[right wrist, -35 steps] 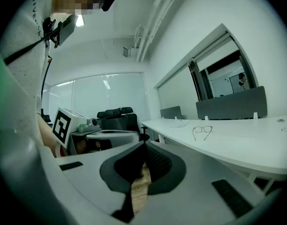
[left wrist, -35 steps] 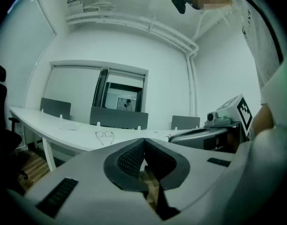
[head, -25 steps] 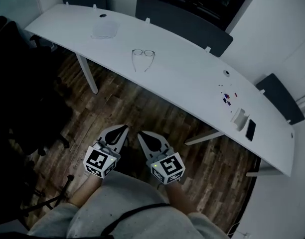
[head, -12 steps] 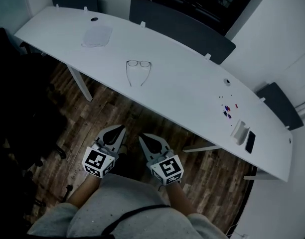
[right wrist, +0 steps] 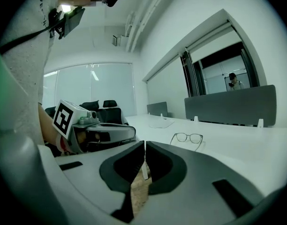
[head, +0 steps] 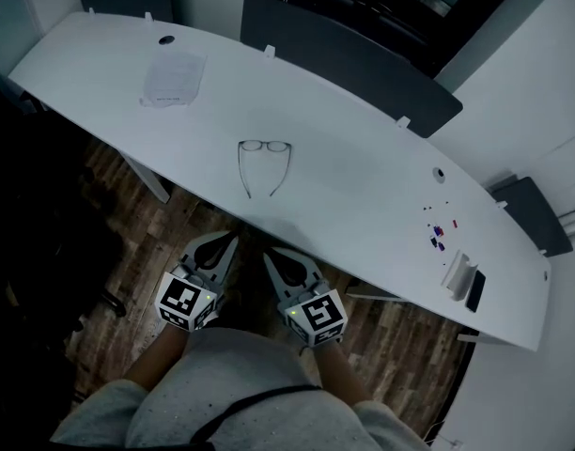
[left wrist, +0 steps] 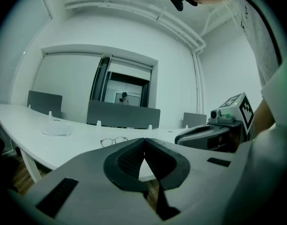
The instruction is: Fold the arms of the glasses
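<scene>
White tabletop (head: pixel 363 181) held the glasses (head: pixel 265 146) by its near edge, arms open toward me, while my left claw (head: pixel 230 241) and right claw (head: pixel 269 255), both pressed together and empty, hung short of it; I judged one should steady the frame as the other folded an arm.

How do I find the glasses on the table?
Look at the long, curved white table. Near its middle, by the front edge, lie the thin dark-rimmed glasses with both arms open. Unlike the pale flat sheet to their left, they are just a thin outline with two round lenses.
</scene>
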### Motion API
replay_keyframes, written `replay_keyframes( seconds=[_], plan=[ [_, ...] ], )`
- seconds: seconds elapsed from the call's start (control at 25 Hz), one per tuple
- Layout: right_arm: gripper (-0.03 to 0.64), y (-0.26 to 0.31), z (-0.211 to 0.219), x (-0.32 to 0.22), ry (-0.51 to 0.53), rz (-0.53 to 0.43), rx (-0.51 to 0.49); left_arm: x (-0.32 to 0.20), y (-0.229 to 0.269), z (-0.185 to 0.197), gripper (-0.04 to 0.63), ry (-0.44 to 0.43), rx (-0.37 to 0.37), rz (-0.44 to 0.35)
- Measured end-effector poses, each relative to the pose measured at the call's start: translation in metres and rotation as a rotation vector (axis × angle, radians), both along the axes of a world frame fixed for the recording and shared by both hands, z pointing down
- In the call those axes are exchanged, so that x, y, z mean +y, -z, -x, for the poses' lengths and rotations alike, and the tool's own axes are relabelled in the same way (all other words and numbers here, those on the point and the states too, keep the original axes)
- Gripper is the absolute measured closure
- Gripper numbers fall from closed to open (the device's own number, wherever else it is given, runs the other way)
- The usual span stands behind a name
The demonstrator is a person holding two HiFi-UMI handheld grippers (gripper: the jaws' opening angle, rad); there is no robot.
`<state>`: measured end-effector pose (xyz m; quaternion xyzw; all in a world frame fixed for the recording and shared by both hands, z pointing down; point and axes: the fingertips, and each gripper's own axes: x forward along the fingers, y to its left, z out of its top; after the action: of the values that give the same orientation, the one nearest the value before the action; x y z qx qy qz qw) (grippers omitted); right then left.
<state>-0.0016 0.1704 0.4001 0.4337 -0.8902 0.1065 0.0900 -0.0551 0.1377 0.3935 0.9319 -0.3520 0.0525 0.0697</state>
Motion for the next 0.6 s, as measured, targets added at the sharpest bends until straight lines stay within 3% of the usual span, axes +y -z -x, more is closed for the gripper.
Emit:
replay_keyframes(
  seconds=[0.36,0.6],
  plan=[
    [0.595,-0.016,0.008,-0.071,-0.026,0.032,0.008,-0.076,-0.022,0.007,0.578,-0.046,-0.026,0.029],
    [0.595,-0.036,-0.009,-0.089,-0.030,0.059,0.116,-0.093,-0.045,0.007,0.578,-0.066,-0.103,0.039]
  ],
)
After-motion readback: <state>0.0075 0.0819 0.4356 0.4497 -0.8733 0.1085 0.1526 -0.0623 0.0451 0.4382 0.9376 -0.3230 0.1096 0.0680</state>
